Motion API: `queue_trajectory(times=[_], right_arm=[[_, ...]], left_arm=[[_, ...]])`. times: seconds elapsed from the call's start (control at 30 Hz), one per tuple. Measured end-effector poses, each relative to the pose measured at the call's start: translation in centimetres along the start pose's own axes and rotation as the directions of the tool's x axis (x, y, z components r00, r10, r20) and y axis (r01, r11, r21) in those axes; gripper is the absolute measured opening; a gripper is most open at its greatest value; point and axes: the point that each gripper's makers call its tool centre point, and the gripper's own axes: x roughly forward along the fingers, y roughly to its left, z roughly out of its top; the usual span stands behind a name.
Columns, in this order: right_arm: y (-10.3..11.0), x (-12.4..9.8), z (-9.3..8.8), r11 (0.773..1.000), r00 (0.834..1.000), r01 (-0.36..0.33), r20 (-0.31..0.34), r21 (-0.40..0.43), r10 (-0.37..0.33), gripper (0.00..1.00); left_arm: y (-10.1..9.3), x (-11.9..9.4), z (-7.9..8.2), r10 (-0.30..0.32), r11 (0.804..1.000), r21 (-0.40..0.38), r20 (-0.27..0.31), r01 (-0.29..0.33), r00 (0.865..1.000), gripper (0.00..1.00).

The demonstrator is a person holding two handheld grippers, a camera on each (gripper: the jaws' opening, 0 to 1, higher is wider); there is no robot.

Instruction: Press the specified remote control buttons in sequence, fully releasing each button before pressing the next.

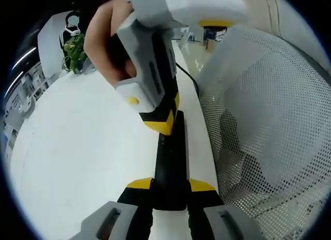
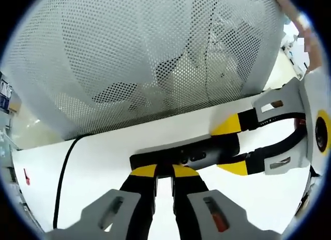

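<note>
The remote control lies on the table, right beside the big mesh basket, with the left gripper at one end and the right gripper on top of it.

White table, remote, prob. cable

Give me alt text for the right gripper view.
A black remote control lies on a white table, with the right gripper at its near edge. The left gripper clamps its right end, and a white perforated mesh screen rises behind.
</note>
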Motion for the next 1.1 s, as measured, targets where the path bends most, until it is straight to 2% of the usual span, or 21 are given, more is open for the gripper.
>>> queue_trajectory(times=[0.13, 0.17, 0.33, 0.4, 0.5, 1.1], right_arm=[[-0.02, -0.02, -0.06, 1.0, 1.0, 0.009, 0.005, 0.03, -0.009, 0.09], [-0.04, -0.03, -0.08, 0.998, 1.0, 0.009, 0.01, 0.062, -0.01, 0.09], [-0.09, -0.24, 0.15, 0.999, 1.0, 0.0, 0.011, 0.034, 0.0, 0.09], [-0.2, -0.34, 0.34, 0.993, 0.999, -0.02, 0.035, 0.119, 0.016, 0.08], [-0.35, -0.42, 0.24, 0.994, 0.999, -0.009, 0.051, 0.109, 0.003, 0.07], [-0.1, -0.54, 0.34, 0.997, 0.999, 0.001, 0.042, 0.081, -0.004, 0.08]], left_arm=[[-0.01, -0.01, -0.02, 0.001, 1.0, 0.001, -0.001, -0.001, 1.0, 0.24], [-0.01, 0.0, -0.01, 0.001, 1.0, 0.001, -0.002, -0.001, 1.0, 0.24], [-0.01, -0.01, -0.02, 0.003, 1.0, 0.006, -0.004, -0.003, 1.0, 0.24], [-0.04, 0.0, -0.01, 0.003, 1.0, 0.007, -0.002, -0.003, 1.0, 0.24], [-0.03, -0.01, -0.03, 0.003, 1.0, 0.006, -0.002, -0.003, 1.0, 0.24], [-0.04, 0.0, 0.01, 0.005, 1.0, 0.002, 0.002, -0.005, 1.0, 0.24]])
